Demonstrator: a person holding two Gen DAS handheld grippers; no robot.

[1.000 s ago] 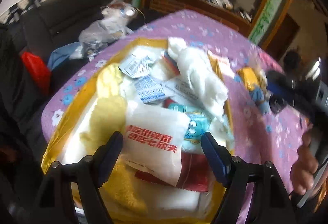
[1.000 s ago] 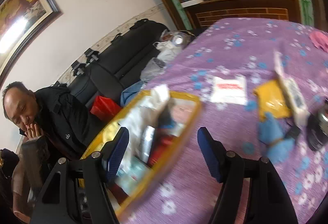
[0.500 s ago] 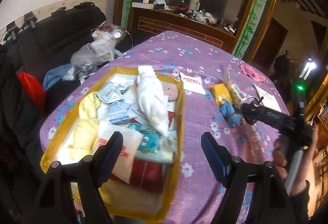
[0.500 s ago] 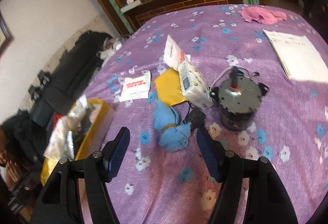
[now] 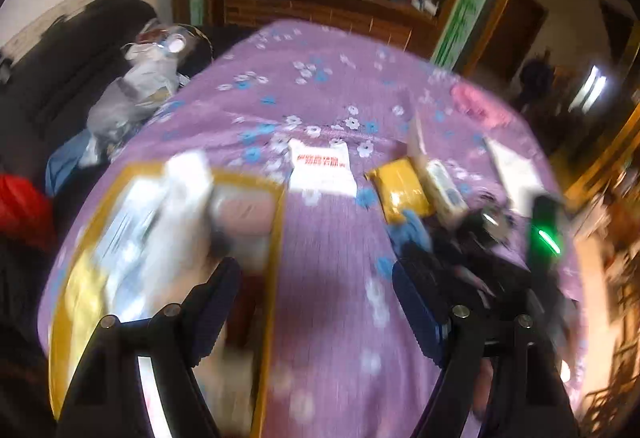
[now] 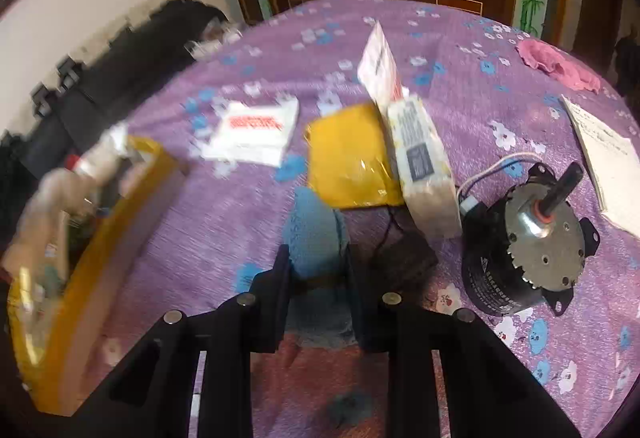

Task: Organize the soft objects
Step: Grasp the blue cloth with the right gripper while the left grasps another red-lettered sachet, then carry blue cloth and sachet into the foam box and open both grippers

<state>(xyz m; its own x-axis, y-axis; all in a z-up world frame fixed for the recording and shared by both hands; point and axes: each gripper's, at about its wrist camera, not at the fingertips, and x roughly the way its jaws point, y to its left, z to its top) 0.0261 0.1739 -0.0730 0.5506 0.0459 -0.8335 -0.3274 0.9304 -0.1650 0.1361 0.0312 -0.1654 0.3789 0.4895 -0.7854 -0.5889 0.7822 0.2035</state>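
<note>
Right gripper [image 6: 318, 278] pinches blue fuzzy cloth [image 6: 316, 234] on purple tablecloth [image 6: 224, 213], beside yellow packet [image 6: 348, 157]. Looks light, limp, compressible; mid-bunch pinch suits. Left gripper [image 5: 316, 306] spread wide, holding nothing, near yellow tray [image 5: 276, 238].

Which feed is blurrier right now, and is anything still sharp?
Left wrist view: heavy motion smear across the yellow tray and tablecloth. Right wrist view: tray side smeared, but the motor and blue cloth between the fingers read clearly.
</note>
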